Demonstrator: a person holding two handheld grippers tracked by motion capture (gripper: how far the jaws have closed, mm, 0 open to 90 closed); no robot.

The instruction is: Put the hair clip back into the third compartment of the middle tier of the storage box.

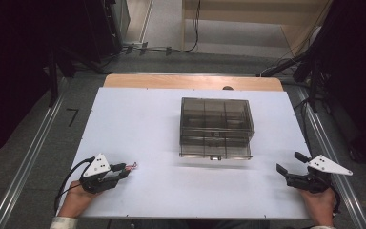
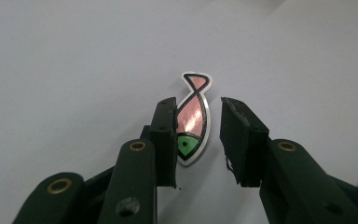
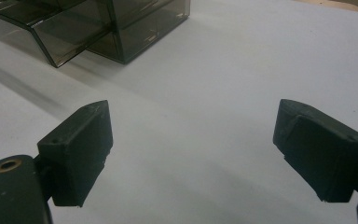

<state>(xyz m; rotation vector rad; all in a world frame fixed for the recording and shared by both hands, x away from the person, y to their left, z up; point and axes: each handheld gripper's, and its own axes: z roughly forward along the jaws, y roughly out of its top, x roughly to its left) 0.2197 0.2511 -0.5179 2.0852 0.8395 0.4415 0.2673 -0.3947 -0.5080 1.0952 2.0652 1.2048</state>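
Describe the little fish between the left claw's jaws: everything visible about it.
The fish is a small flat cut-out, glossy like a sticker or thin card, with a white border and black outline. Its body and looped tail are coppery pink; the head is green with a dark dot eye. It lies on the white table, head toward the left claw, tail away. The jaws flank it: one looks against its edge, the other stands clear.

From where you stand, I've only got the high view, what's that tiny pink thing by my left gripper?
Observer: A fish-shaped sticker, pink with a green head, flat on the white table.
Operator: Is the left gripper holding it?
Observer: Not clamped. The left gripper has one jaw against the fish's edge; the other stands apart.
Operator: And the right?
Observer: The right gripper is wide open, with bare table between its jaws and the smoky drawer box beyond.
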